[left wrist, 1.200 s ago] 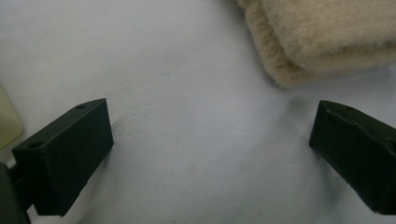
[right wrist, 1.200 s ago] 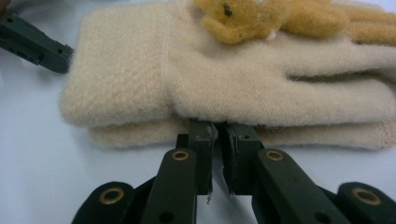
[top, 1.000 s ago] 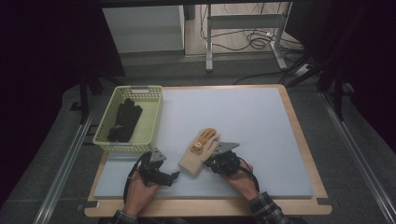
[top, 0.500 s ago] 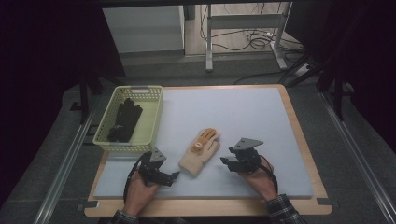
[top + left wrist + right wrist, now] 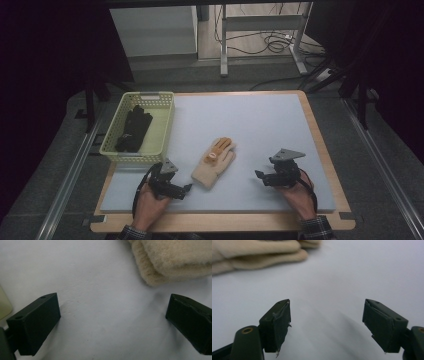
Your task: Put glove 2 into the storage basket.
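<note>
Both grippers spread and empty, left gripper (image 5: 186, 188) should take the beige glove's (image 5: 214, 163) cuff squarely at centre frame, right gripper (image 5: 260, 175) waiting clear.

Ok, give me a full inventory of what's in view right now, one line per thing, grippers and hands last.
Glove: one, beige with orange patch on its back, flat on the mat, between the two grippers.
Basket: one, pale yellow, left rear of the mat.
Dark gloves: count unclear, black, inside the basket.
Mat: one, pale blue-grey, covering the board.
Board: one, wooden, under the mat.
Cables: several, dark, on the floor behind the table.
Left gripper: one, black, jaws open, just left of the glove's cuff.
Right gripper: one, black, jaws open and just been opening, nothing between them, right of the glove.
Hands: two, left hand, right hand, near edge.
</note>
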